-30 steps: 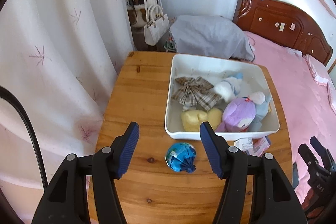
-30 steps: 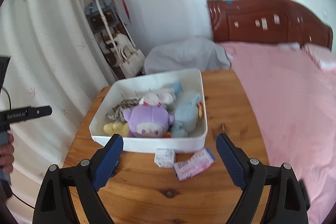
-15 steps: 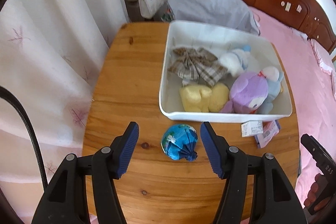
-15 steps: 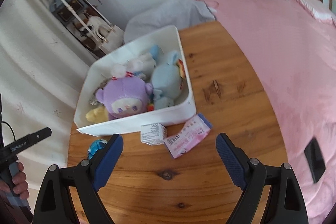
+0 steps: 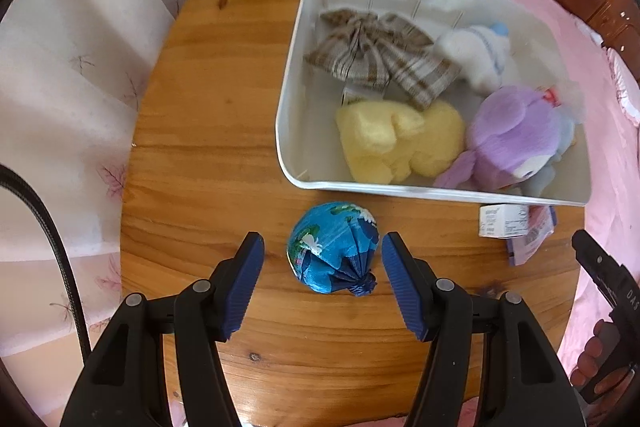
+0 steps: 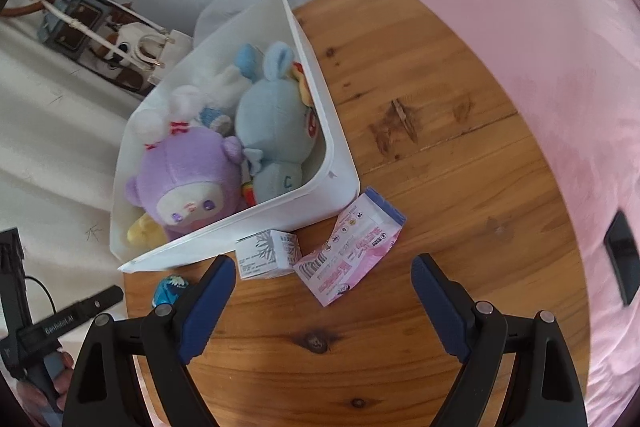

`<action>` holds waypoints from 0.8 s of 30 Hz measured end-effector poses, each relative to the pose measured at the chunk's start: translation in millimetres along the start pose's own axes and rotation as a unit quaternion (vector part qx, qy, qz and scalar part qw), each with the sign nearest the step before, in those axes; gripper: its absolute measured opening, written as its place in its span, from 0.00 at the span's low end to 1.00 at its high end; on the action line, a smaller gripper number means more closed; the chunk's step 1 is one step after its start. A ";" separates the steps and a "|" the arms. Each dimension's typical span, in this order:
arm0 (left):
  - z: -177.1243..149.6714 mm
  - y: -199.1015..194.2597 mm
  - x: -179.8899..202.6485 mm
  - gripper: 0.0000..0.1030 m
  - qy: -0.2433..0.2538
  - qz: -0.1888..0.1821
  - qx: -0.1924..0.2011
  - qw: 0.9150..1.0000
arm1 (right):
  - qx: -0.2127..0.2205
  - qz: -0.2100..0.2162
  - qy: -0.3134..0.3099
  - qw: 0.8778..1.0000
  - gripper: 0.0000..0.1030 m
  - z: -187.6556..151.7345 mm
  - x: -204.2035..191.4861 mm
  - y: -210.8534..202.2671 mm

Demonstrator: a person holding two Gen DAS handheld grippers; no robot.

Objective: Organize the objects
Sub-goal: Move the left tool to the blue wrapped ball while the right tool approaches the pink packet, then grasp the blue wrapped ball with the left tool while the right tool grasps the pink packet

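Blue crinkled-foil ball lying on round wooden table, just outside white plastic bin of plush toys. Bracketing ball with left tool, jaws apart, not touching; likely lining up for pickup. Right tool gaping over pink packet.

Plush toys: 4. Plaid bow: 1. White bin: 1. Blue wrapped ball: 1. Small boxes: 2.
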State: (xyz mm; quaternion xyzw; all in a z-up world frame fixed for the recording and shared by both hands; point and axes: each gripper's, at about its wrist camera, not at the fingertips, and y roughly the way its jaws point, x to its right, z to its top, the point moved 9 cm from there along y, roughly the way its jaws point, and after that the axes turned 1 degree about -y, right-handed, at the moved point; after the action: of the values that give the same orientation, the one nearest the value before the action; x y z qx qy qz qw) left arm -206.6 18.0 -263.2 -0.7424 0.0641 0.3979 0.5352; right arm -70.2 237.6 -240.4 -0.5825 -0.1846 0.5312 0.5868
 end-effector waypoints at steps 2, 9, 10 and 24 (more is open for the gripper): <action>-2.4 8.1 -0.8 0.64 -0.004 0.001 -0.018 1.000 | -0.008 -0.003 0.006 1.000 0.84 -0.3 1.2 7.7; -7.8 29.6 -1.0 0.64 -0.011 0.001 -0.061 0.998 | -0.032 -0.011 0.015 0.999 0.77 -4.4 4.9 29.2; -8.4 31.9 -0.6 0.64 -0.014 -0.001 -0.065 0.998 | -0.035 -0.015 0.016 0.999 0.76 -5.2 5.9 31.5; -25.6 57.4 1.0 0.64 -0.042 -0.002 -0.103 0.994 | -0.052 -0.040 0.023 0.998 0.64 -10.7 17.0 45.1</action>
State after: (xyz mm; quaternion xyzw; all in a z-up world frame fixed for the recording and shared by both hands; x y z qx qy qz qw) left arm -222.5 -27.3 -303.7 -0.7765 -0.0011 0.4321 0.4585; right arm -73.4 235.6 -289.7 -0.6164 -0.2214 0.4839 0.5804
